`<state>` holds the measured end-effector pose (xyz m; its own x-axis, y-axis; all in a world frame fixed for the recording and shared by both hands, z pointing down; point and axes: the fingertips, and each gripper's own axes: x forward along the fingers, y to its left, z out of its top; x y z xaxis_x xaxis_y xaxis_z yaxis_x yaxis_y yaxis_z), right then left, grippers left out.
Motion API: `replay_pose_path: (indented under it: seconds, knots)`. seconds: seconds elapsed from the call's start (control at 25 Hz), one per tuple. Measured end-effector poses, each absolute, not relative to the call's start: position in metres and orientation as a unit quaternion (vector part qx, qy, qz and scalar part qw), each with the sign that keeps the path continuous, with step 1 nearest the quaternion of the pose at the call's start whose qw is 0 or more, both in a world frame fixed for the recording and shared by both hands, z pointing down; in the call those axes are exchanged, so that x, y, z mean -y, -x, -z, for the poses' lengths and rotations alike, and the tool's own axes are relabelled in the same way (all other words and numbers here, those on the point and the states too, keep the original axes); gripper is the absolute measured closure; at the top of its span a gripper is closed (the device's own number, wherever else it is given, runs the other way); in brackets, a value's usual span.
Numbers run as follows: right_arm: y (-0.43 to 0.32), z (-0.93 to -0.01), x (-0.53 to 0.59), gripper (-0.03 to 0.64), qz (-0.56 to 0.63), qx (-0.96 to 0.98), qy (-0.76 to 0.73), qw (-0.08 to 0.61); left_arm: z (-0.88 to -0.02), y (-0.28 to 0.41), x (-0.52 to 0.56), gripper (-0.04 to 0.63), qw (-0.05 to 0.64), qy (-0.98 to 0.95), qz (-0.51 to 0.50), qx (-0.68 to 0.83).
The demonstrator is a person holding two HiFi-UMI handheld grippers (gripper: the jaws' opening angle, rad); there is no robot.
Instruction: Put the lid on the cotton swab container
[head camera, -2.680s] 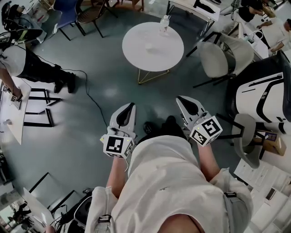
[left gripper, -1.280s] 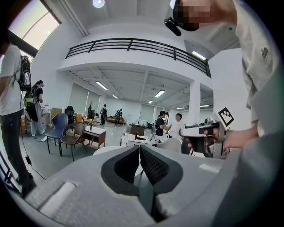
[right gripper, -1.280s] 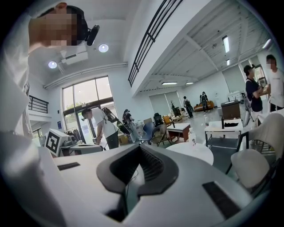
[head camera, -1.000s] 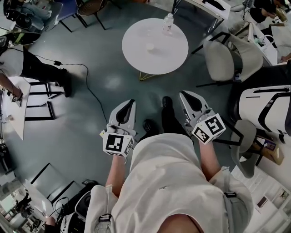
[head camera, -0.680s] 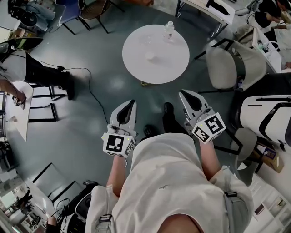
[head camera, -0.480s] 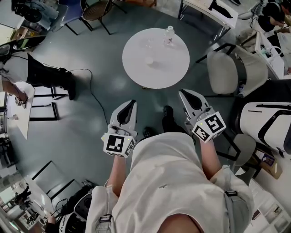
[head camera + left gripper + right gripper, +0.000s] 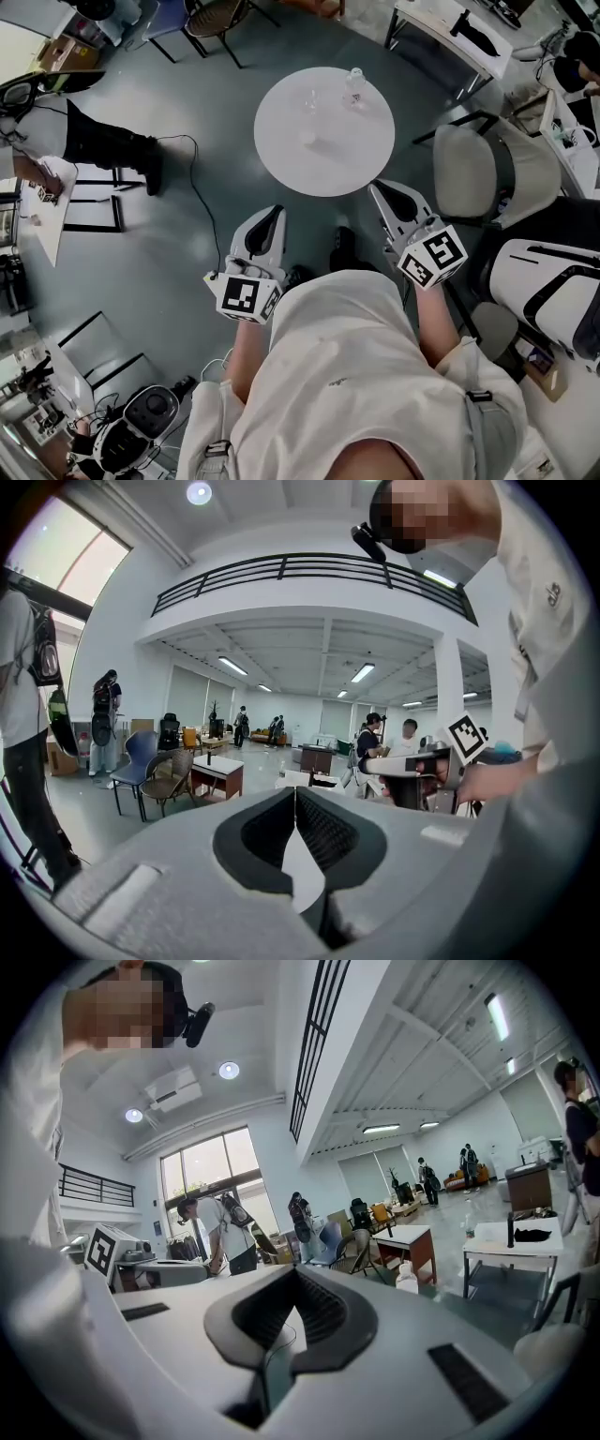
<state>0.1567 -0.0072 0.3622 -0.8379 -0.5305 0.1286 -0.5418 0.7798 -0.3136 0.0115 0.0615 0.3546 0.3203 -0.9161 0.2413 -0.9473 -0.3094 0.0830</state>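
A round white table [image 7: 328,150] stands ahead of me in the head view. On it are a clear bottle [image 7: 355,86], a faint clear container [image 7: 309,99] and a small pale round piece [image 7: 307,139]; which of them is the lid is too small to tell. My left gripper [image 7: 271,215] and right gripper [image 7: 379,190] are held at waist height, short of the table, over the floor. Both are shut with nothing in them: in each gripper view the ribbed pads meet. The right gripper view shows the bottle [image 7: 406,1279] beyond the jaws.
A grey chair [image 7: 483,159] stands right of the table, with a white and black machine [image 7: 553,281] behind it. A cable [image 7: 197,197] runs over the floor at left, near a person's legs [image 7: 108,145] and a white desk [image 7: 42,211]. My feet [image 7: 339,246] are near the table.
The table has come closer and sits lower in the head view as I walk toward it. Both grippers keep their pose and stay shut.
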Motion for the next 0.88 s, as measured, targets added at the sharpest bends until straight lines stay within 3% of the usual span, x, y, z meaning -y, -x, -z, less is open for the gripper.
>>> replay_pose_path:
  seconds: [0.44, 0.88]
  knots:
    - [-0.164, -0.388, 0.031, 0.611, -0.209, 0.940, -0.267, 0.037, -0.360, -0.024, -0.054, 0.583, 0.123, -0.784, -0.096, 0.600]
    - [-0.121, -0.405, 0.046, 0.611, -0.217, 0.941, -0.253, 0.060, -0.372, 0.009, -0.043, 0.582, 0.128, -0.774, -0.094, 0.614]
